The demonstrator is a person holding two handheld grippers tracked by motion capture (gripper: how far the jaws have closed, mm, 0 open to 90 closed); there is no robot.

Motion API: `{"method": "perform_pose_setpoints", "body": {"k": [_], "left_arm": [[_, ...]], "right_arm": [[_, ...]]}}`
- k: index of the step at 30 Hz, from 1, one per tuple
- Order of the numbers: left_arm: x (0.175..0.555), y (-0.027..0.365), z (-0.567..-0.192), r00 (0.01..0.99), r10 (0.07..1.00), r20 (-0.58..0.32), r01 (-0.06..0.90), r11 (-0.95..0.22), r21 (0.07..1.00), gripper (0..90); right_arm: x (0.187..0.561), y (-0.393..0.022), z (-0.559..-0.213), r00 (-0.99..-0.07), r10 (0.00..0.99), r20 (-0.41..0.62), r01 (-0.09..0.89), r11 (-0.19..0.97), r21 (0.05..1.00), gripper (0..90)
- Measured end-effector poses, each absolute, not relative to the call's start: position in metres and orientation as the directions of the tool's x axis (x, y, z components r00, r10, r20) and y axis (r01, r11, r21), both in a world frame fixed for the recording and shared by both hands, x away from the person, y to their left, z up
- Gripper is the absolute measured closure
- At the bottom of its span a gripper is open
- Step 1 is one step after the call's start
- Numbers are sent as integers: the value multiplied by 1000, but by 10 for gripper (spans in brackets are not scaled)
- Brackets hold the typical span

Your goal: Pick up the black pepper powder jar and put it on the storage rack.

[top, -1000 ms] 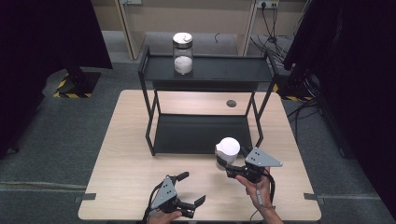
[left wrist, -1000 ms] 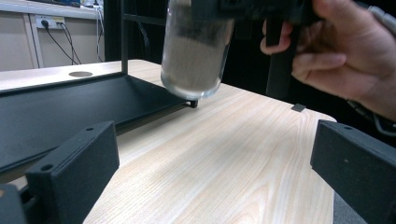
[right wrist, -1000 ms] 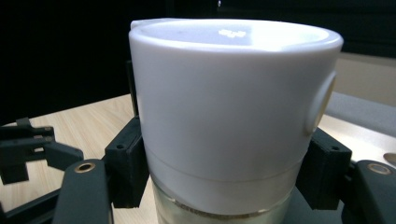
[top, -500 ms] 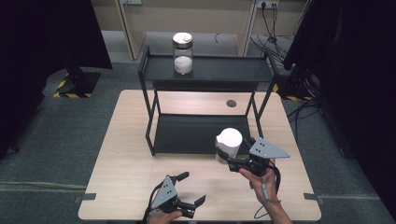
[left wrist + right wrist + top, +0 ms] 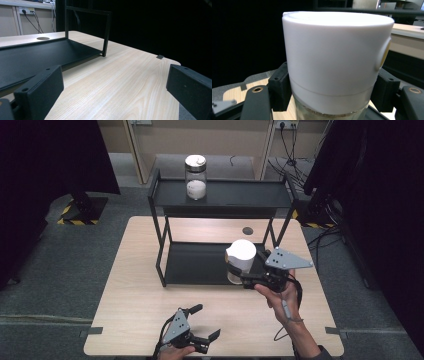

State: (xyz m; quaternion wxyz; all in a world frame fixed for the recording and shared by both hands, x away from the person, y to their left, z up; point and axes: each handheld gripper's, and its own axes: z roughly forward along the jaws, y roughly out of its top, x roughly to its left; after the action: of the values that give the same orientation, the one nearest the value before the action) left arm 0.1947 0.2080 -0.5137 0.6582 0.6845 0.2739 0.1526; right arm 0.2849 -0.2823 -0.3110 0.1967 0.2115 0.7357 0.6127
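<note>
The right gripper (image 5: 243,279) has its two black jaws squeezed tight on a jar with a big white lid (image 5: 241,261). It grips the jar low down, right under the lid, one jaw on each side. The jar stands straight up, lid at the top and glass part at the bottom, so its long way runs up and down. It hangs in the air over the front right part of the black rack's (image 5: 200,262) bottom shelf, and I cannot tell if it touches the shelf. In the right gripper view the white lid (image 5: 337,57) is very close, with a round tan spot on its right side. The left gripper (image 5: 206,322) sits low by the near edge of the wooden table (image 5: 140,290), wide open, with nothing in it. Another jar (image 5: 195,176) with white stuff inside stands upright on the top shelf, well apart from the first one.
</note>
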Motion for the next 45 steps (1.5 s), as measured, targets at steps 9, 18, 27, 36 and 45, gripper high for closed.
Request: {"method": "perform_pose_setpoints", "body": {"k": [9, 18, 27, 36, 45], "left_arm": [[195, 208, -513, 805, 574, -151, 173, 16, 985, 4], [195, 208, -514, 807, 571, -151, 174, 14, 985, 4], [194, 208, -513, 808, 571, -146, 171, 11, 985, 4], [194, 207, -513, 808, 571, -145, 169, 11, 986, 4], [194, 208, -513, 808, 570, -147, 171, 12, 985, 4]], "right_arm": [[297, -271, -276, -845, 534, -31, 55, 145, 988, 309], [312, -256, -244, -840, 542, -23, 65, 143, 988, 310], [326, -245, -214, -819, 573, -31, 70, 153, 986, 310], [340, -232, -190, -786, 617, -31, 77, 148, 986, 309], [358, -223, -176, -747, 664, -17, 101, 140, 985, 310]]}}
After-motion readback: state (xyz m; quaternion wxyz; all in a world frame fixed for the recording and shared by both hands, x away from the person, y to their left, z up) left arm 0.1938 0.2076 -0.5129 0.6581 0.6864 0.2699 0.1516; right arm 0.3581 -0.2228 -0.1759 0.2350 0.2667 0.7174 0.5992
